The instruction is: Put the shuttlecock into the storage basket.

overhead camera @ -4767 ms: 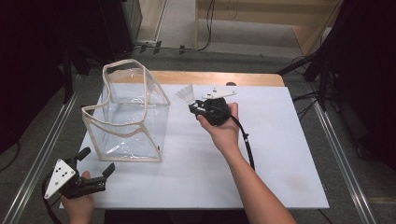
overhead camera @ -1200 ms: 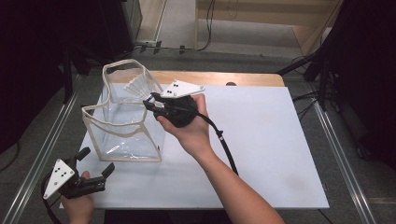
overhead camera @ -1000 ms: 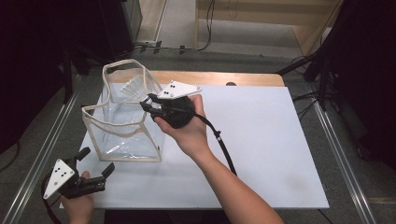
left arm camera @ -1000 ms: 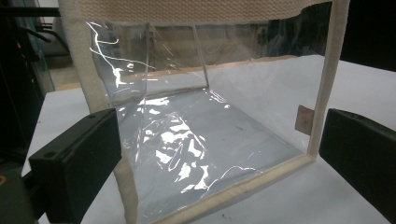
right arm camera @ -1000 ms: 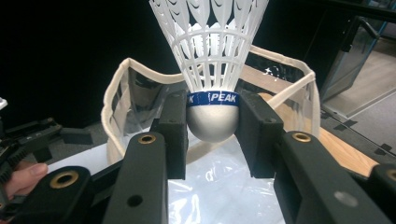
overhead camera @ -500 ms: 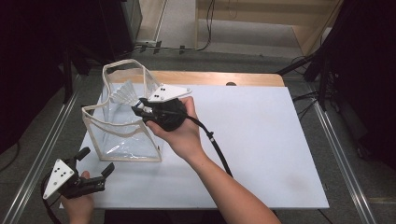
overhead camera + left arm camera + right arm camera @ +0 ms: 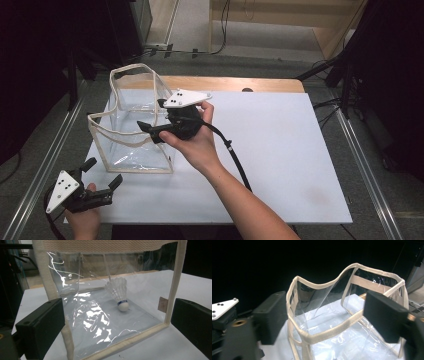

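The right claw [image 7: 154, 125] hung over the mouth of the clear plastic box-shaped bag with cream fabric edging [image 7: 131, 131], its jaws having just opened, with nothing between them. Below it, inside the bag, the white feathered shuttlecock with its round cork tip [image 7: 119, 295] rested on the floor panel. A clean release probably called for a steady hand above the opening and a straight lift clear of the soft rim. Well apart, near the white bench [image 7: 280, 150] edge, the left claw [image 7: 102, 182] stood open, gripping nothing.
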The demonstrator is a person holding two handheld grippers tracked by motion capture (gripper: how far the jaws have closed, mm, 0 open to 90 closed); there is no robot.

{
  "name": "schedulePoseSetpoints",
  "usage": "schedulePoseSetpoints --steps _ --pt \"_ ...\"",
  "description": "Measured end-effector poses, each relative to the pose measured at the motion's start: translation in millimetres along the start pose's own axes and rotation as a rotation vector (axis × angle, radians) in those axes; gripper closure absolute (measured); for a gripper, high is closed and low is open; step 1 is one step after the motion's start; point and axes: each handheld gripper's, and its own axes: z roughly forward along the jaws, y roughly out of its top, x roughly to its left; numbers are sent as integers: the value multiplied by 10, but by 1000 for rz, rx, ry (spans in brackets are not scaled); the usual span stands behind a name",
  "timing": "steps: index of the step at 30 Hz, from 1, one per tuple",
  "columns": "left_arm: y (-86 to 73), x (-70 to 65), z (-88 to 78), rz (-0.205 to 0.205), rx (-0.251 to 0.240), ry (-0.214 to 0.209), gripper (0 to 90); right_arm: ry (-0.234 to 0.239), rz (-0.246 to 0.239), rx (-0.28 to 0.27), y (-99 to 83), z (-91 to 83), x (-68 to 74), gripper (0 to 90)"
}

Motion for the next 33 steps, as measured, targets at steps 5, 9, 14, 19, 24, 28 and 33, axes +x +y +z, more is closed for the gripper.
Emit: schedulePoseSetpoints --steps 5,9,14,19,24,28,33 --pt "0 -2 1 -1 -1 0 0 -5 -12 -2 -51 -61 -34 51" --pt "0 -6 4 0 0 2 0 -7 -25 7 -105 -111 -58 0" --pt "0 -6 4 -1 0 1 0 -37 -31 6 -191 -211 -111 0" --pt "0 -8 6 1 1 1 0 -61 -37 -4 -294 -317 -183 0" --pt "0 -10 7 4 4 0 0 -79 -39 -6 -399 -394 -223 0" --pt "-1 -12 8 4 4 0 0 -94 -40 -4 -473 -437 -253 0" --pt "0 -12 7 4 4 0 0 -115 -47 2 -558 -478 -270 0"
